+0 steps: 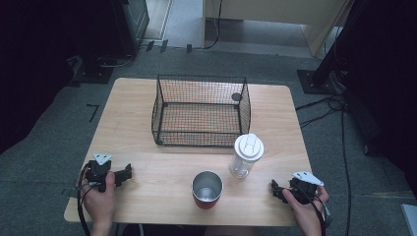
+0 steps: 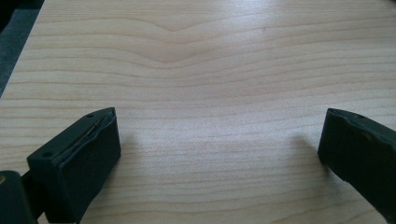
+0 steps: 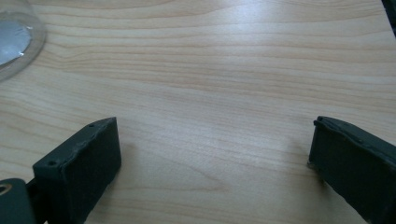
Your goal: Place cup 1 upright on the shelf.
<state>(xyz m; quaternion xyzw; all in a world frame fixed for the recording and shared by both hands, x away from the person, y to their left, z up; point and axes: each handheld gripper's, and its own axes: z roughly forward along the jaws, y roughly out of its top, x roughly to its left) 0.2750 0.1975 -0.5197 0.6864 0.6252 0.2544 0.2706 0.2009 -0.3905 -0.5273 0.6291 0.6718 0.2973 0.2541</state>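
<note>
Left gripper [image 1: 129, 173] rests at the table's [image 1: 147, 187] near-left corner, jaws spread wide over bare wood; right gripper [image 1: 274, 189] sits likewise at the near-right corner. Between them, by the near edge, stands the metal cup [image 1: 207, 189], the white-lidded jar [image 1: 246, 155] just beside it, the wire basket [image 1: 200, 110] beyond.

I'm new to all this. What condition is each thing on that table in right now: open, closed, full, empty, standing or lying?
Wire basket: upright, open top, empty.
Red cup: upright, open, looks empty.
Clear bottle: upright, white lid on.
Left gripper: open, jaws wide apart, holding nothing, low over the table.
Right gripper: open, jaws wide apart, holding nothing.
</note>
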